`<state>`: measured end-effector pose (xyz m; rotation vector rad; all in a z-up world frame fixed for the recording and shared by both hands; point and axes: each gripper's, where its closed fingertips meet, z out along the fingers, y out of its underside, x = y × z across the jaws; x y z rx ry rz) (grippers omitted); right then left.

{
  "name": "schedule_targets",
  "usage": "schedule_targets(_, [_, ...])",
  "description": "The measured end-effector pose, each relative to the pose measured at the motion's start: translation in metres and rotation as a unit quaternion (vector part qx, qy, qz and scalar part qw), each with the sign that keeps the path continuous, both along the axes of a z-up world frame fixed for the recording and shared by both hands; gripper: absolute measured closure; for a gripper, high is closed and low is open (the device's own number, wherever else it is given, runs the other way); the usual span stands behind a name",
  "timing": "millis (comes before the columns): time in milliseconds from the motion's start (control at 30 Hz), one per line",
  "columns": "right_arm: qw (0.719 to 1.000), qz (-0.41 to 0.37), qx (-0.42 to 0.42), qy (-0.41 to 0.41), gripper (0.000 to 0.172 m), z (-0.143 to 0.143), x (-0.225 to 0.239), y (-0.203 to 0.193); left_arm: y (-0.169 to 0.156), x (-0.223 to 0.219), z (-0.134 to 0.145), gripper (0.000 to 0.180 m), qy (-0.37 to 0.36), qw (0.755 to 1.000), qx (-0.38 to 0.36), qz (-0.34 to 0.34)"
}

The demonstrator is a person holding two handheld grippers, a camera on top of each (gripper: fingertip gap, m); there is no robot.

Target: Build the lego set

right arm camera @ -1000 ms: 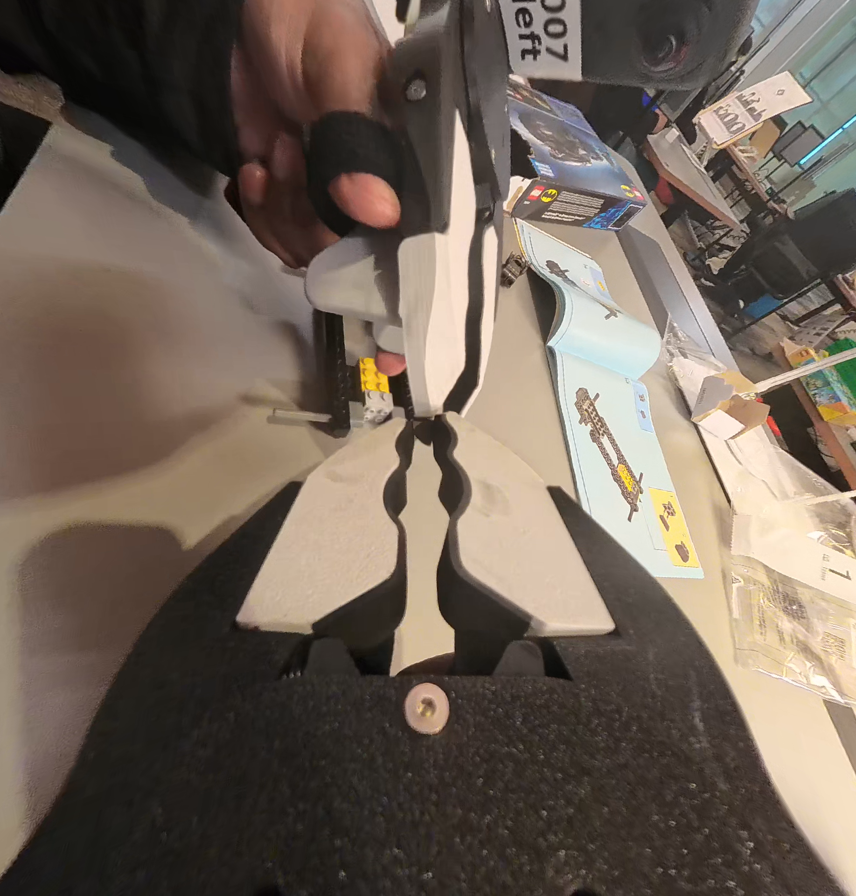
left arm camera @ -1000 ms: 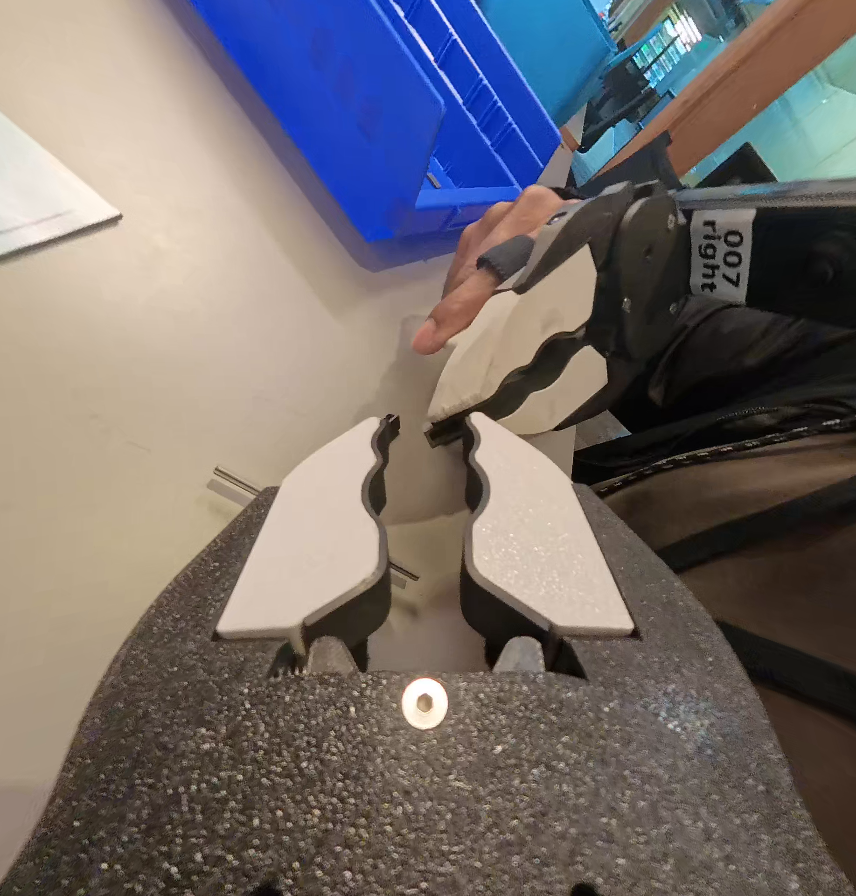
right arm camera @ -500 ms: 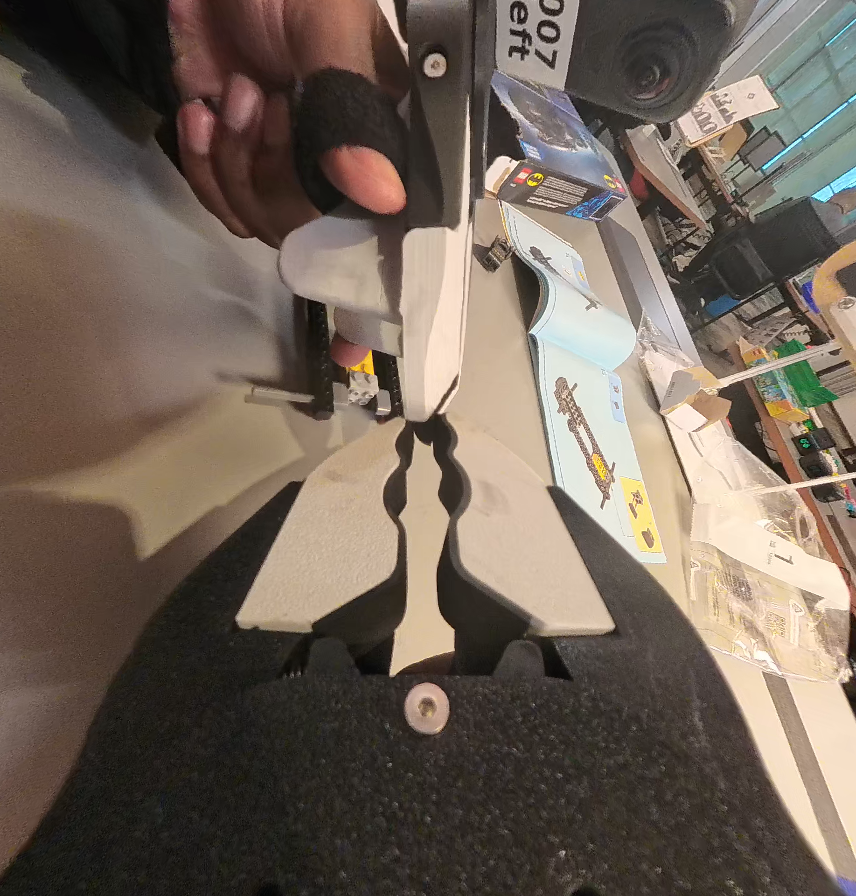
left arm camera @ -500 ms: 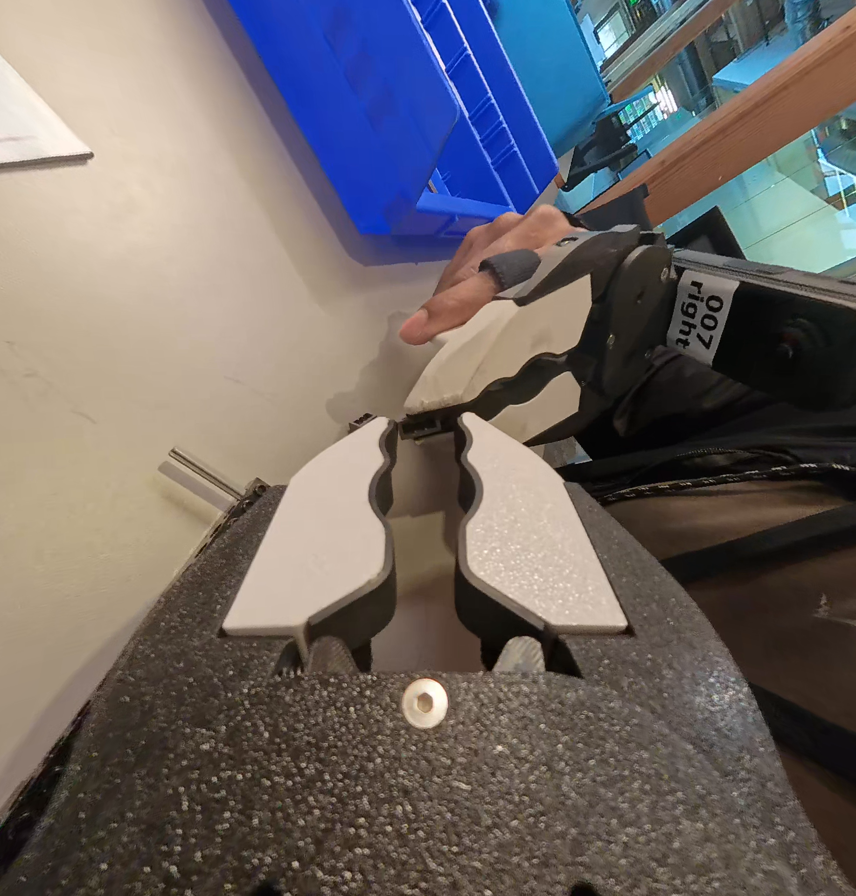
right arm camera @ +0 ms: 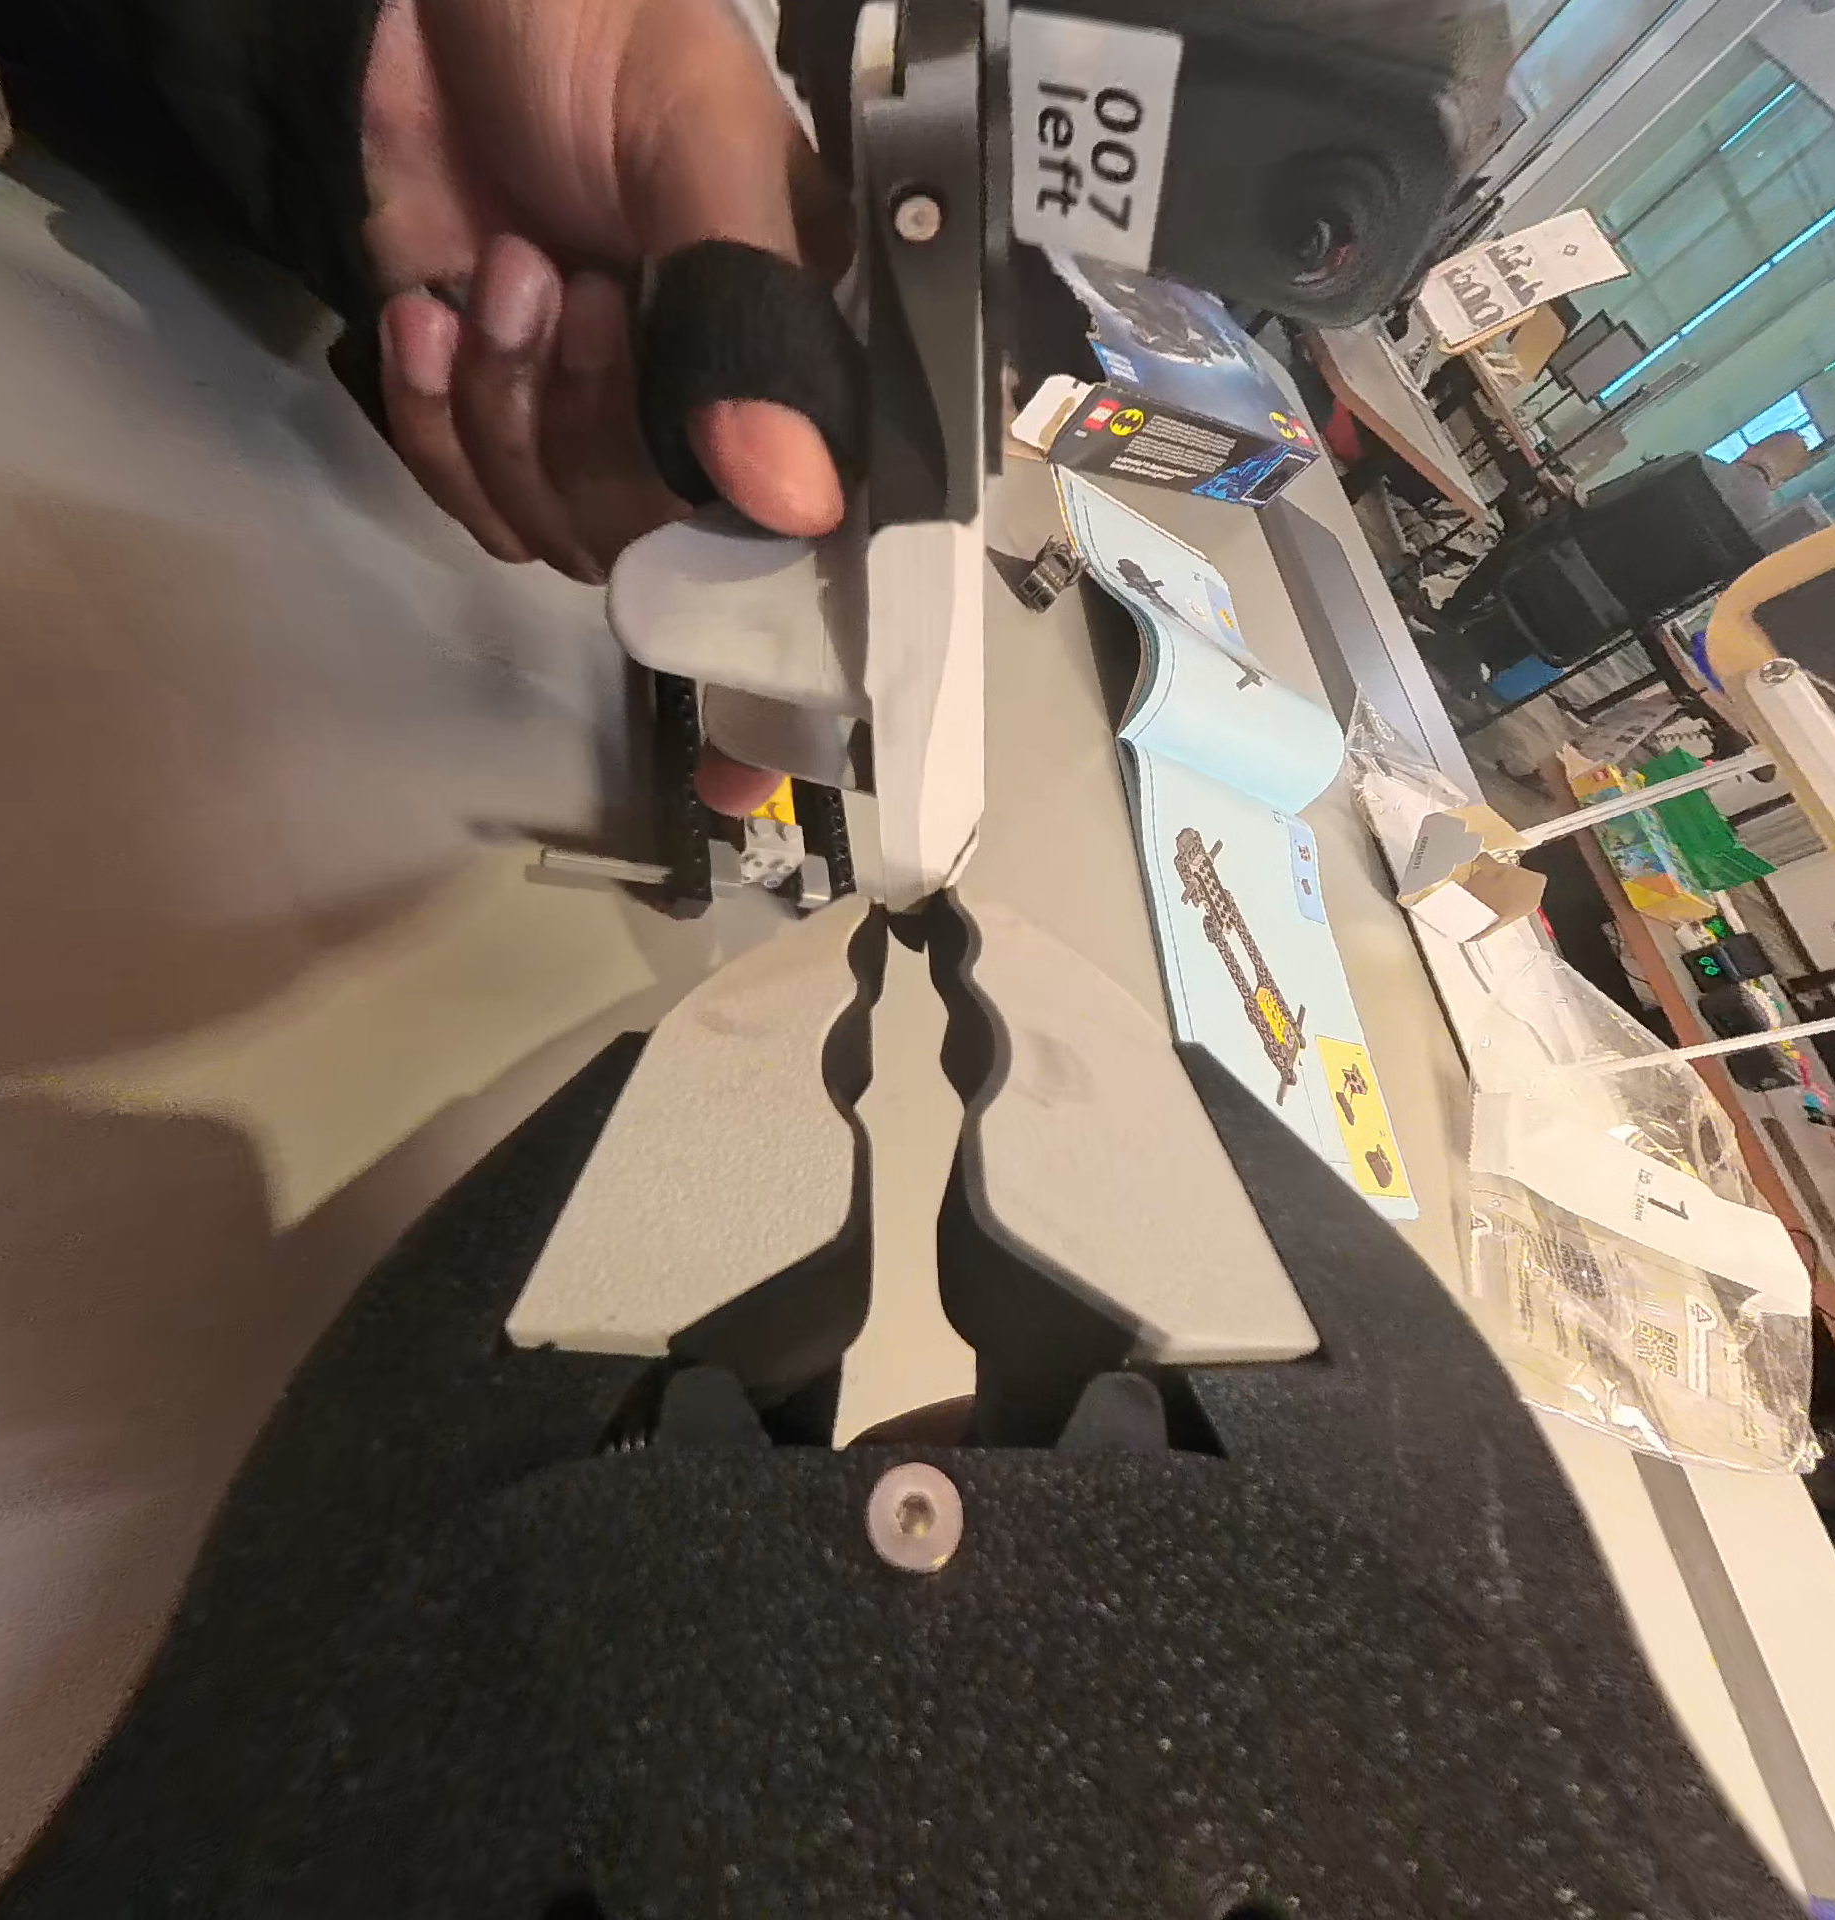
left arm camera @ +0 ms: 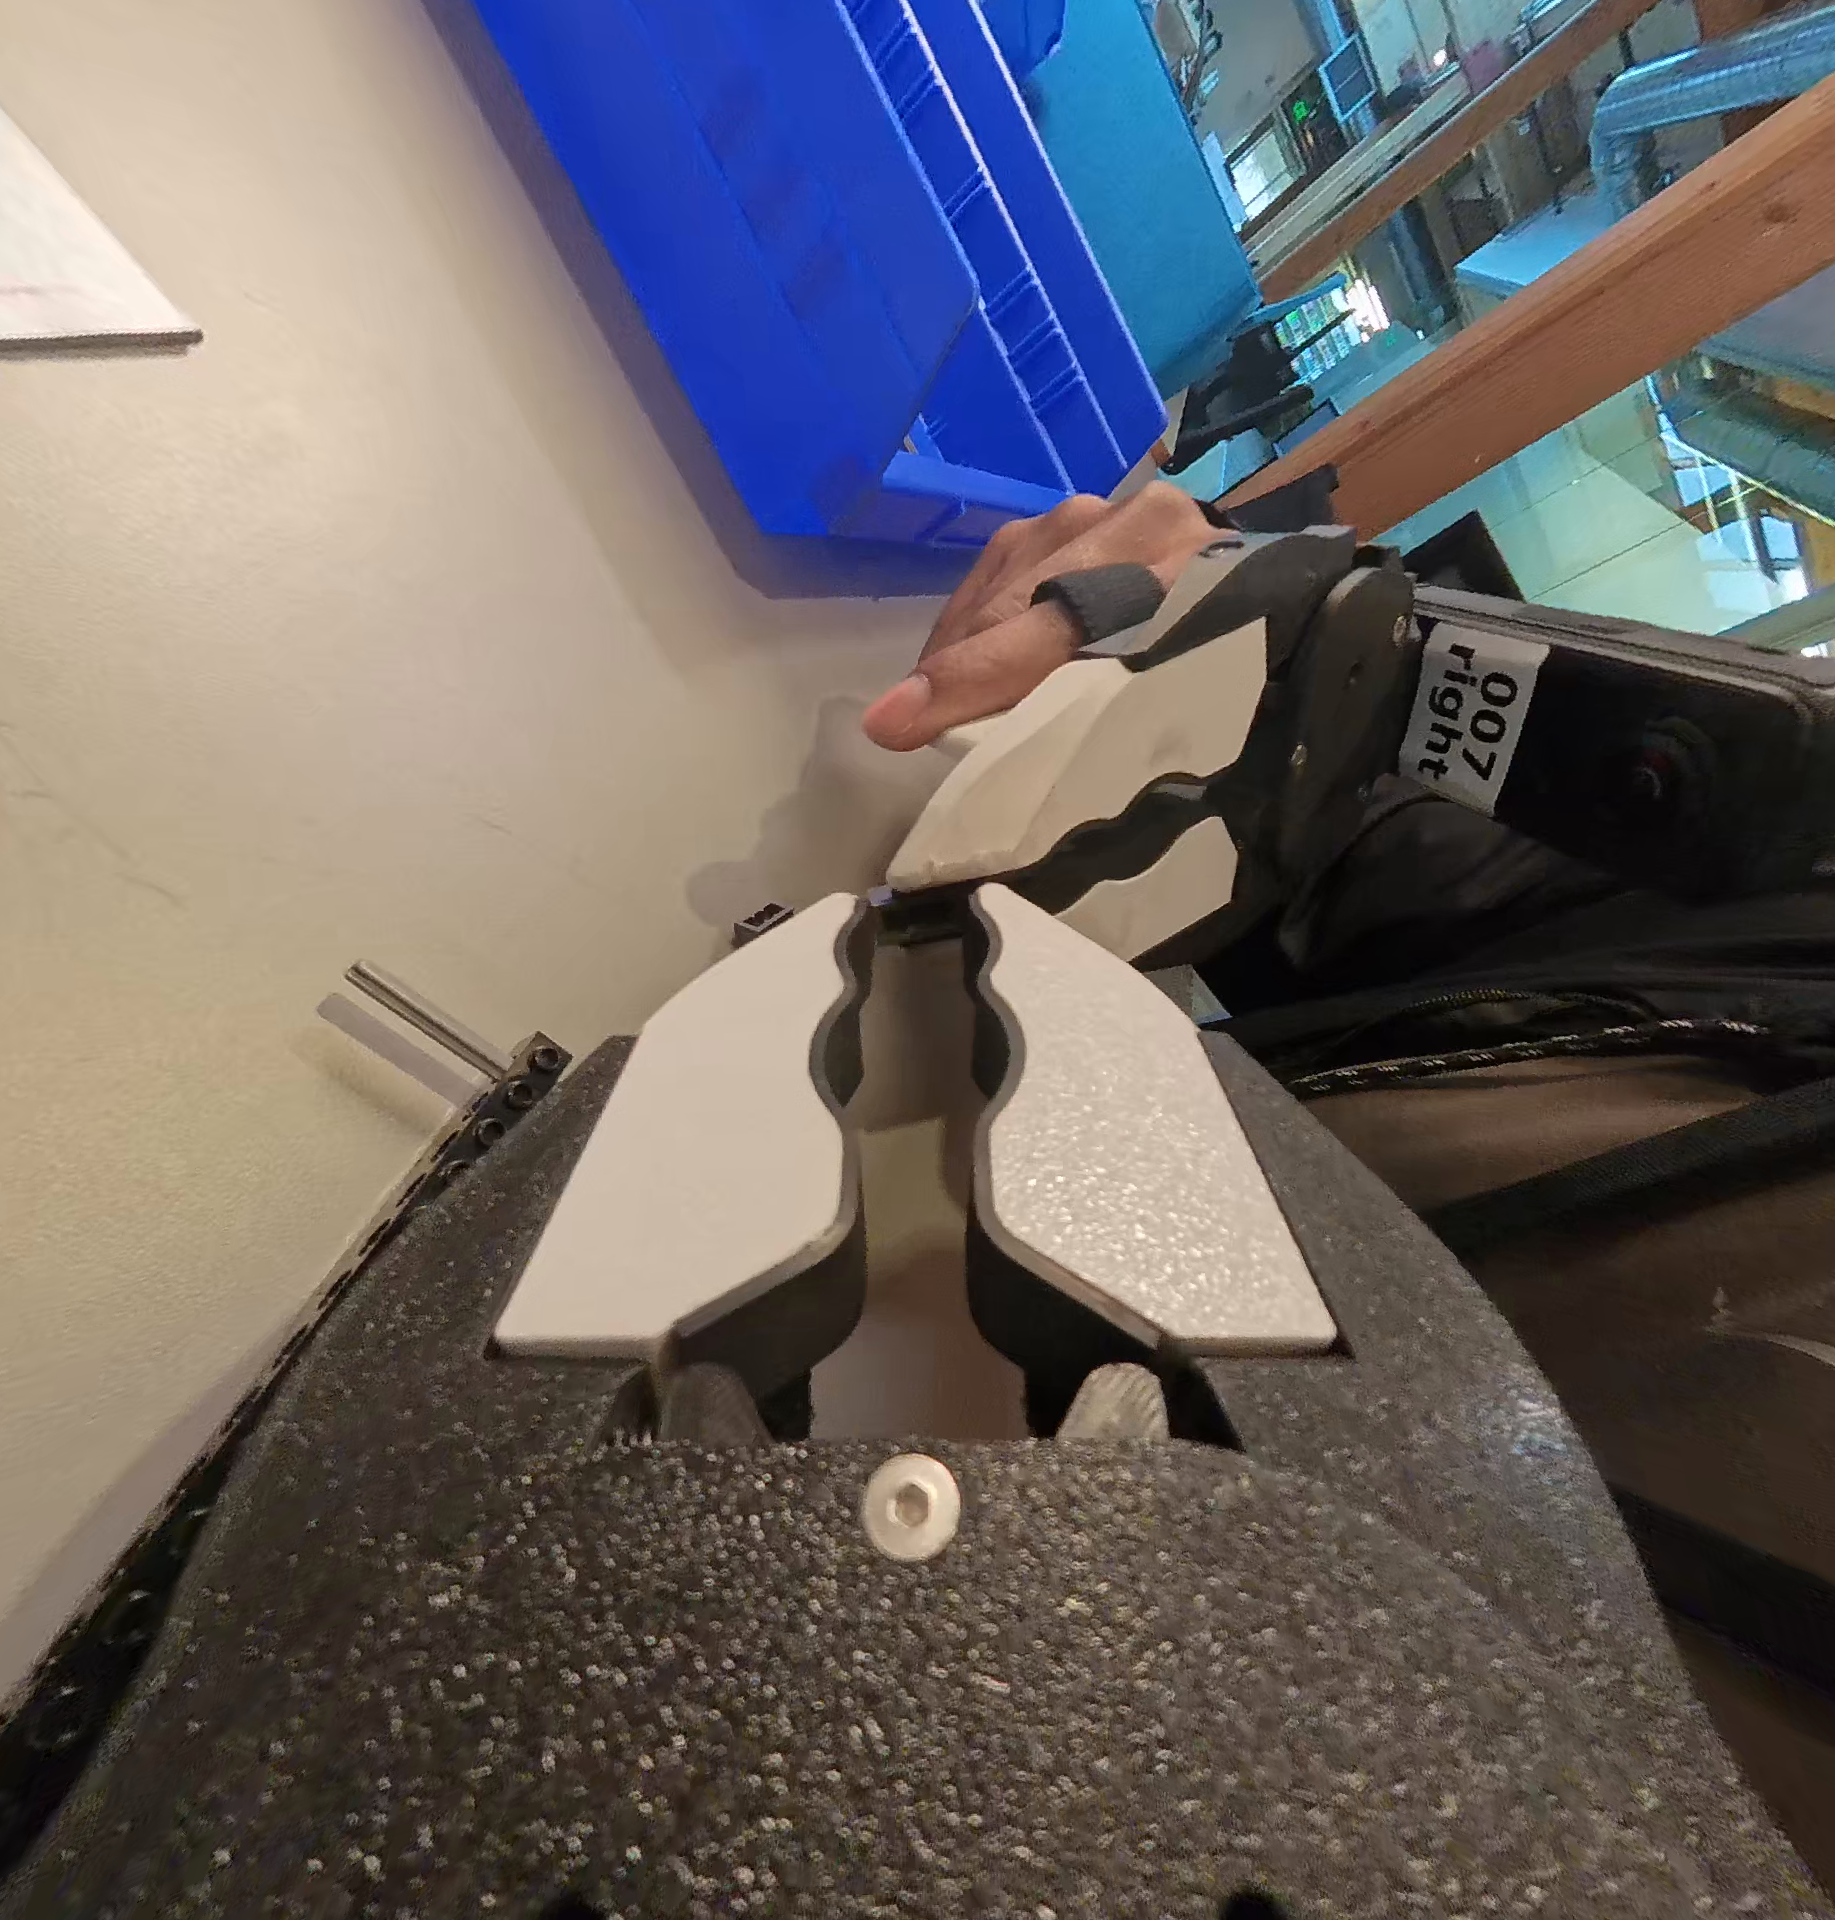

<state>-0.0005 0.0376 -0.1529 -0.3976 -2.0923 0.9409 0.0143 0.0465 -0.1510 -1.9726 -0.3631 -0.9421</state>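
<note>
Both grippers pinching one tiny black brick piece point(left arm camera: 918, 920) tip to tip, in the air over the beige table point(left arm camera: 269, 727). Left gripper point(left arm camera: 915, 914) nearly closed with its pads on the piece's sides; right gripper point(right arm camera: 905, 920) narrowly shut on the same bit. Risky: hard glossy plastic, small and blocky, smooth grey fingers point(left arm camera: 726, 1132), so any twist probably pops it loose. Half-built black, grey and yellow frame point(right arm camera: 757, 831) with a metal axle just left. Matte instruction booklet point(right arm camera: 1245, 883) and crinkly clear bags point(right arm camera: 1640, 1247) off right.
</note>
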Motion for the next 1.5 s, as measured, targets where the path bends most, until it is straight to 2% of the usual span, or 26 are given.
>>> schedule_targets(367, [0.994,0.04,-0.101,0.008,0.162,0.025,0.008,-0.004,-0.008,0.01,0.031,0.164,-0.019,0.988,0.135,-0.073])
schedule_targets(567, [0.99,0.063,-0.122,0.043,0.163,0.038,0.014,-0.008,-0.013,0.012,0.042,0.164,-0.084,0.975,0.175,-0.105])
schedule_targets(700, [0.987,0.08,-0.13,0.058,0.163,0.044,0.019,-0.012,-0.016,0.016,0.045,0.165,-0.125,0.966,0.187,-0.127])
schedule_targets(900, [0.984,0.089,-0.137,0.069,0.164,0.048,0.022,-0.016,-0.017,0.021,0.05,0.164,-0.146,0.958,0.2,-0.147])
schedule_targets(1500, [0.983,0.086,-0.136,0.092,0.164,0.052,0.023,-0.015,-0.017,0.021,0.054,0.164,-0.203,0.946,0.204,-0.15])
